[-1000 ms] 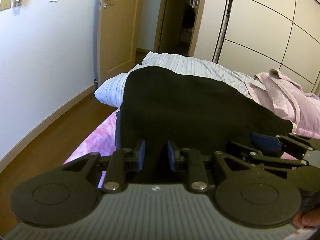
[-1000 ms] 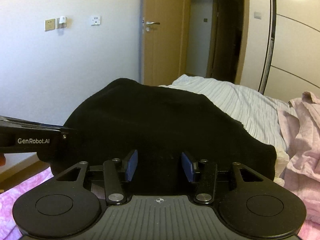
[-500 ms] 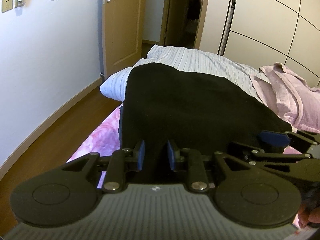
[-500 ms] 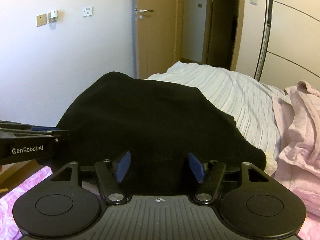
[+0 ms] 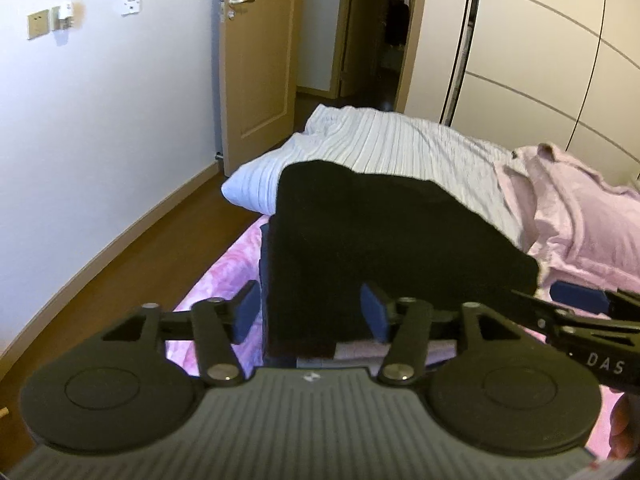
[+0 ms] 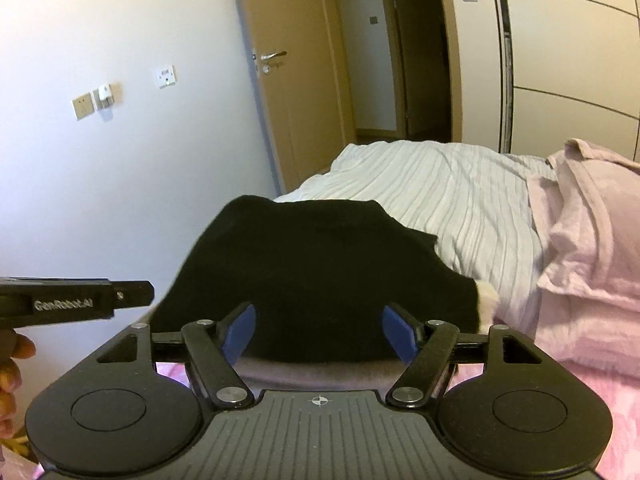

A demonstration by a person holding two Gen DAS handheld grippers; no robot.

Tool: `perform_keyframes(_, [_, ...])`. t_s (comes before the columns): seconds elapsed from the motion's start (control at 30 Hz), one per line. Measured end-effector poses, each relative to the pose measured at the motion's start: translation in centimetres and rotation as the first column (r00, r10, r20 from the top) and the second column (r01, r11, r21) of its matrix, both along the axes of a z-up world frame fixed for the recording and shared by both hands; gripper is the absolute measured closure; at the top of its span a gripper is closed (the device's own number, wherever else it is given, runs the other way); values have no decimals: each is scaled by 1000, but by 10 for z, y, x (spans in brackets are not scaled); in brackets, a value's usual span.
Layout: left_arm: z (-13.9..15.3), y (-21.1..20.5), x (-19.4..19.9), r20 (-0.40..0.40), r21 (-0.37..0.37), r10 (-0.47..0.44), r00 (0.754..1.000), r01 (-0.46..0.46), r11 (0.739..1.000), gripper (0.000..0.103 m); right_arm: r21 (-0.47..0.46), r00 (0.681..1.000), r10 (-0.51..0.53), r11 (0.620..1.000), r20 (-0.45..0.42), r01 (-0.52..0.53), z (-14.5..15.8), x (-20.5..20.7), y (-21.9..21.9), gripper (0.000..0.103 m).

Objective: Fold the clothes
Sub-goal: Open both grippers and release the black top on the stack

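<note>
A folded black garment (image 5: 380, 240) lies on the bed, with a grey layer (image 6: 320, 368) showing under its near edge. My left gripper (image 5: 310, 312) hovers just above its near left corner. Its jaws are opening, and the blue pads (image 5: 246, 312) stand apart from the cloth without pressing it. My right gripper (image 6: 320, 330) hangs over the near right part of the black garment (image 6: 320, 272). Its jaws are opening wide, and the cloth edge lies loose below them. Each gripper shows in the other's view: the right gripper (image 5: 580, 320) and the left gripper (image 6: 80, 304).
A striped white bedcover (image 5: 400, 148) lies beyond the garment, and a crumpled pink shirt (image 5: 580, 220) lies to the right. Pink floral sheet (image 5: 228, 264) covers the bed's near left edge. Wooden floor (image 5: 120, 272), a wall and a door (image 5: 256, 60) stand to the left, wardrobe panels at the back right.
Both grippers have spread their jaws and let go of the black garment's near edge. Both have lifted and drawn back, so the garment now sits lower and smaller in view.
</note>
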State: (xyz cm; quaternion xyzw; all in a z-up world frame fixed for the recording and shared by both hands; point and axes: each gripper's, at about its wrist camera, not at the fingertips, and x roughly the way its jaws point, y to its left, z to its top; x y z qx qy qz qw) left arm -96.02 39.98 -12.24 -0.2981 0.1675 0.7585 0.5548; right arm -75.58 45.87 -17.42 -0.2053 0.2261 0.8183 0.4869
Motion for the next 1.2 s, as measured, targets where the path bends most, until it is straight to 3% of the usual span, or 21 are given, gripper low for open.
perform_keyframes(0.07, [11,-16,5,1,-3,4,1000,-4,1000,36,-10,1000,-5,1000,-12,5,11,7,-14,34])
perform_keyframes(0.33, [42,-80,44,5,-52,10,1000,-10,999,29,-20,1000,-18,1000,-17,18,56,42,-72,33])
perform_keyframes(0.43, [55,-107,64,7,-49,24,1000,-24,999,17,-19,1000,-9,1000,-12,9,72,53,-97,32])
perform_keyframes(0.57, [72,-141,93,-32,-46,29,999,-31,998,16,4,1000,14,1000,10,-14,89,67,-133,32])
perform_keyframes(0.93, [110,-240,163,-49,22,85,995,-84,996,2,-66,996,74,995,47,-71,109,113,-216,32])
perform_keyframes(1.13, [109,-281,201,-85,14,107,991,-106,994,1,-89,994,95,992,59,-90,113,144,-250,32])
perform_keyframes(1.2, [106,-292,210,-62,3,117,991,-118,993,1,-103,992,104,990,69,-96,112,152,-258,32])
